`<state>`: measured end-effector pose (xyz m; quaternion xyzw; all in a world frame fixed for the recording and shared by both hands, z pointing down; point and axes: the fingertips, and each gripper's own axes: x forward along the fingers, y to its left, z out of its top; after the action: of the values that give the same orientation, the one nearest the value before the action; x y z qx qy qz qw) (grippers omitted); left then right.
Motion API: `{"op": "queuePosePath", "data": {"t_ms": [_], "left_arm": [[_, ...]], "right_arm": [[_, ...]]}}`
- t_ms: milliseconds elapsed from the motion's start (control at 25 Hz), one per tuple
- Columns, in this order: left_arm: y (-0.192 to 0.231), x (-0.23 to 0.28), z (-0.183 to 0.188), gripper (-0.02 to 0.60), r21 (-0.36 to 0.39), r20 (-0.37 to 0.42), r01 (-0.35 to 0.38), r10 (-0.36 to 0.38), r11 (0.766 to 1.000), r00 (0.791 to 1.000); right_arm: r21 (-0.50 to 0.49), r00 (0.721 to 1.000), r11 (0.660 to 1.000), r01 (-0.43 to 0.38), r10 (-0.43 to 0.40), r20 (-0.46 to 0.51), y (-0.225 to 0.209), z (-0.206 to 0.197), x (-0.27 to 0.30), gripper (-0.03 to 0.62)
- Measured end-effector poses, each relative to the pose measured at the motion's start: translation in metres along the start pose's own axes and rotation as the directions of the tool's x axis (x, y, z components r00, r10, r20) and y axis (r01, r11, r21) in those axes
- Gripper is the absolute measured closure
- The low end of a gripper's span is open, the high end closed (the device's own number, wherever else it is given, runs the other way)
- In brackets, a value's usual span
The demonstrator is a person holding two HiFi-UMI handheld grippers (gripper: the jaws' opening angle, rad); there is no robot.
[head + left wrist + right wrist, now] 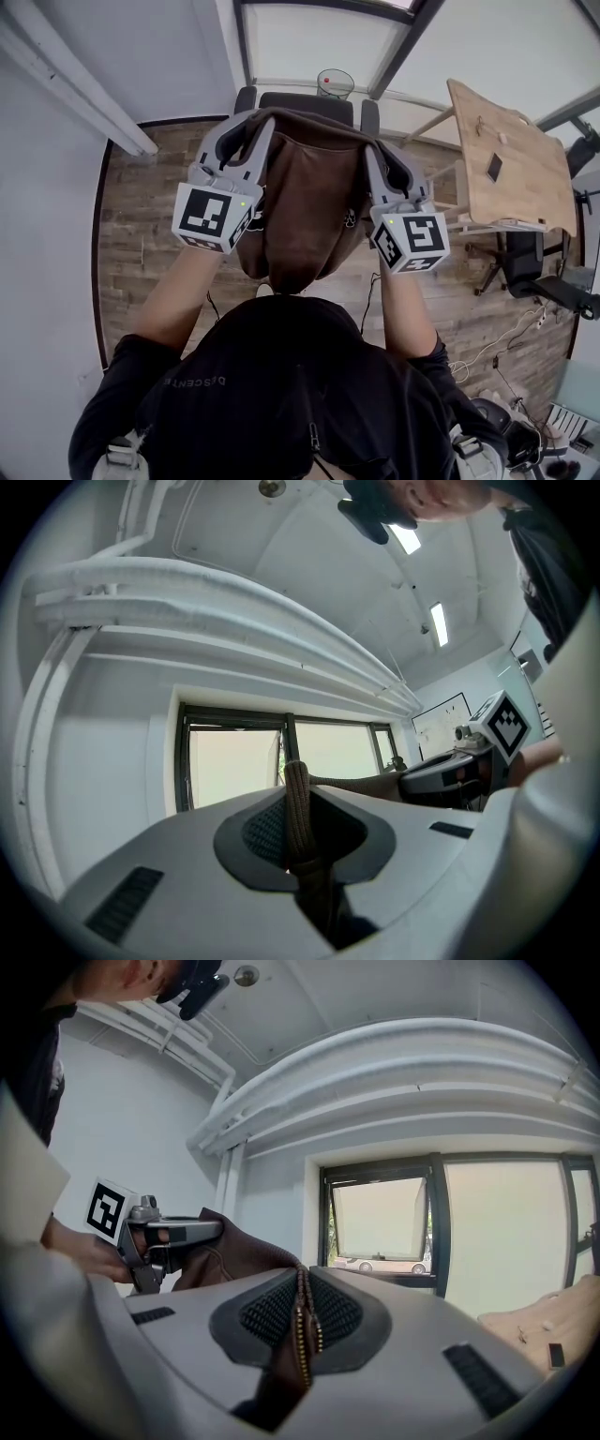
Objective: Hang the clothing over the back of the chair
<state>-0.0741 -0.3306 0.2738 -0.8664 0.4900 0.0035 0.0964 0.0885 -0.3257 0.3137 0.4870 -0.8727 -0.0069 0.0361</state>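
A person stretches a brown garment (309,202) between 2 hand-held grippers at the centre of the head view, just below a black chair (306,101) at upper centre. The left gripper (249,131) is pinched tight on a ribbed hem, and the right gripper (375,155) is clamped on the zipper edge. The cloth sags between them above the wood floor (159,187). A wooden table (511,159) stands at upper right.

a brown zippered garment (309,202) hangs stretched and drooping, just above the black chair's (305,101) back at the far side.
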Motion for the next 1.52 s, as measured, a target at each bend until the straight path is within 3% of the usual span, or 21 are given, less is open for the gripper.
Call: {"op": "queuePosePath", "data": {"t_ms": [640,1520], "left_arm": [[0.007,0.038,-0.048,0.532,-0.004,-0.094,-0.049,0.049,0.999,0.994],[0.033,0.074,-0.134,0.532,-0.13,-0.197,0.08,-0.105,0.988,0.975]], "right_arm": [[0.074,0.994,0.993,-0.089,0.094,-0.062,-0.028,-0.046,0.041,0.546],[0.104,0.971,0.995,0.015,0.01,-0.237,-0.036,-0.107,0.087,0.545]]}}
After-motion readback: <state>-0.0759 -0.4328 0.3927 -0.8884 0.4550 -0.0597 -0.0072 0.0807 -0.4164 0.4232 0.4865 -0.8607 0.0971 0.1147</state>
